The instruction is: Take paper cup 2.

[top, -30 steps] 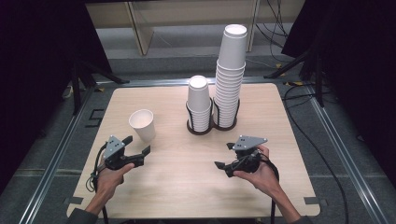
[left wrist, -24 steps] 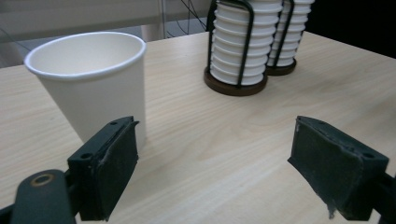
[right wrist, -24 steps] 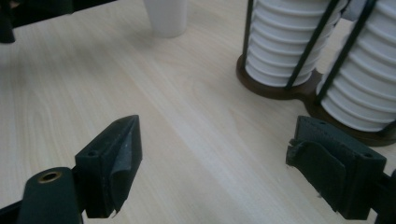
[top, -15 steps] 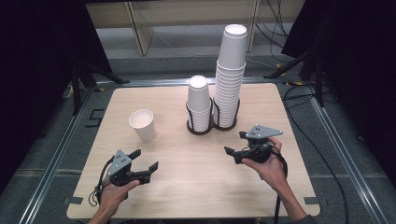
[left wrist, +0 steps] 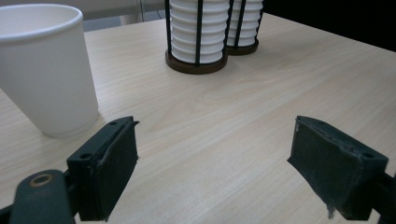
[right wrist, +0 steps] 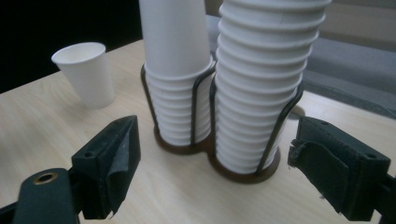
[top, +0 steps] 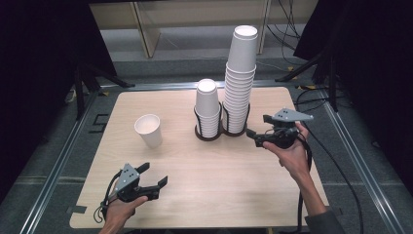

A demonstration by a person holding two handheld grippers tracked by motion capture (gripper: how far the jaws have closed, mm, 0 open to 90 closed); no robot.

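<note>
Landmark: the black wire cup holder [top: 221,127] stands toward the far middle of the wooden table [top: 209,180]; every place below is told from it.
Short stack [top: 207,105]: white paper cups in the holder's left ring.
Tall stack [top: 240,80]: white paper cups in the holder's right ring, rising well above the short one.
Single cup [top: 148,130]: white, upright, alone on the table, to the left of the holder and apart from it.
Right claw [top: 252,135]: just right of the holder, near the tall stack's lower cups, pointing at them; jaws wide apart, nothing between them.
Left claw [top: 152,174]: well in front of the holder and to its left, nearer the single cup; jaws wide apart in the left gripper view, holding nothing.
Writing: no brand, label or print can be read on the cups or the holder.
</note>
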